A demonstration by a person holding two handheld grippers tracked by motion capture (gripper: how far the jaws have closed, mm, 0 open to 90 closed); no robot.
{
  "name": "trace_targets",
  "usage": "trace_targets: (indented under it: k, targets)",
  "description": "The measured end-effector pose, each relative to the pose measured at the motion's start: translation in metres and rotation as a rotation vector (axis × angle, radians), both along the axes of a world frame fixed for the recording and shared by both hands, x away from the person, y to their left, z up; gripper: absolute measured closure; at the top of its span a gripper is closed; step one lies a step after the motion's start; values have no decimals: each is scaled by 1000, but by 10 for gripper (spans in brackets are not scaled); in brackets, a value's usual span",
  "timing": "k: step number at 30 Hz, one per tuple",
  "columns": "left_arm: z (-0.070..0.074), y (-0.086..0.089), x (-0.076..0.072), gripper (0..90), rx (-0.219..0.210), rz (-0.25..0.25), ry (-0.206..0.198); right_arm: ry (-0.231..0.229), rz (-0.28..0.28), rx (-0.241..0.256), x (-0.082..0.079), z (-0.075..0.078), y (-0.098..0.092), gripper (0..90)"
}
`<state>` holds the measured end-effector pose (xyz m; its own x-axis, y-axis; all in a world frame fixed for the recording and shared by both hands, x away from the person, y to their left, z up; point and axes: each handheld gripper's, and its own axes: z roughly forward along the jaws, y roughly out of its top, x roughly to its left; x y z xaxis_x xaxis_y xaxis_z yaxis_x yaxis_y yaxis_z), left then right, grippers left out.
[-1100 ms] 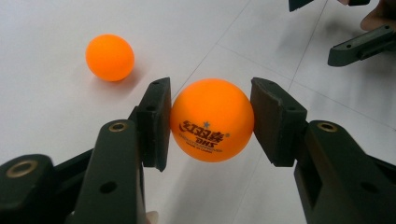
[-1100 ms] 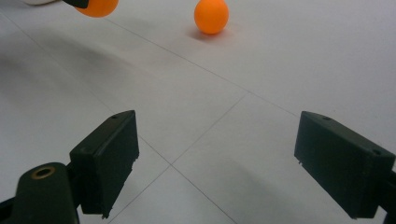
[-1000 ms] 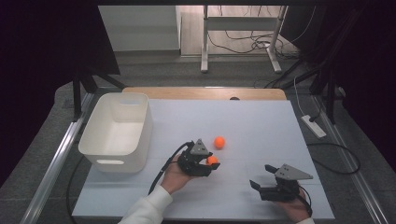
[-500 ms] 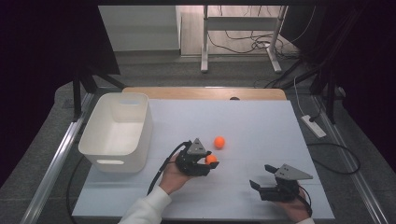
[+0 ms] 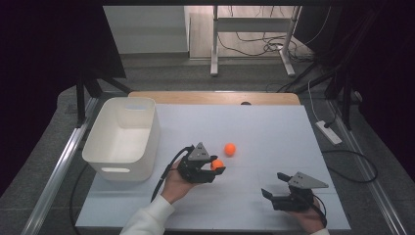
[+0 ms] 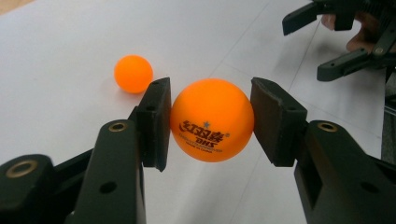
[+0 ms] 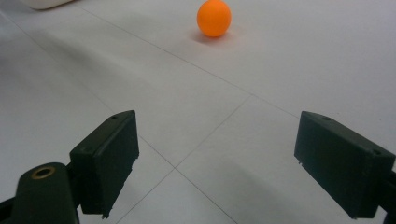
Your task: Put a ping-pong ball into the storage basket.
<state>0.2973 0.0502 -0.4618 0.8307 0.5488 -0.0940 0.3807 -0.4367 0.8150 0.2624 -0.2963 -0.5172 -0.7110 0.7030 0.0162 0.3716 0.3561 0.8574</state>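
A white table (image 5: 274,132) takes up the middle of the high view, with a strip of bare wood along its far edge. On its left side, in the centre-left of the frame, stands a white plastic bin (image 5: 122,138) with a handle slot in its near wall. Below and right of the bin, near the middle of the frame, a hand (image 5: 173,186) in a white sleeve holds the left gripper (image 5: 218,167), whose jaws are clamped on an orange ping-pong ball (image 5: 216,164). In the left gripper view that held ball (image 6: 212,120) sits in the centre of the frame between the two black pads, both touching its sides, with red printed lettering and a small star on the face toward the camera. A second orange ping-pong ball (image 5: 229,149) lies loose on the table just beyond and to the right of the held one in the high view; it sits in the upper left of the left gripper view (image 6: 133,73) and at the top centre of the right gripper view (image 7: 214,17). The right gripper (image 5: 268,194) rests low in the lower right of the high view, well apart from both balls, and in its own view its jaws stand wide apart with bare table between them.
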Motion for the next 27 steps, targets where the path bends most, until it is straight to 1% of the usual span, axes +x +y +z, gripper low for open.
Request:
trace_targets:
  k: [1,3,7,9,20,24,27]
  targets:
    - [2,0,0,507,-3,-2,-2,-2,1,-3,1,0,0,140]
    - [6,1,-1,507,1,-5,-18,-1,0,-1,1,0,1,139]
    - [11,4,-2,507,-9,-4,-27,-2,4,-1,0,-1,1,139]
    - [12,5,-3,507,-7,-2,-32,-2,2,0,0,0,1,140]
    - [17,14,-5,506,-22,12,-38,-2,0,-3,1,0,1,140]
    - [20,18,-6,506,-41,16,-39,-4,1,0,0,0,1,141]
    - [20,19,-7,506,-46,18,-43,-2,1,0,0,0,1,141]
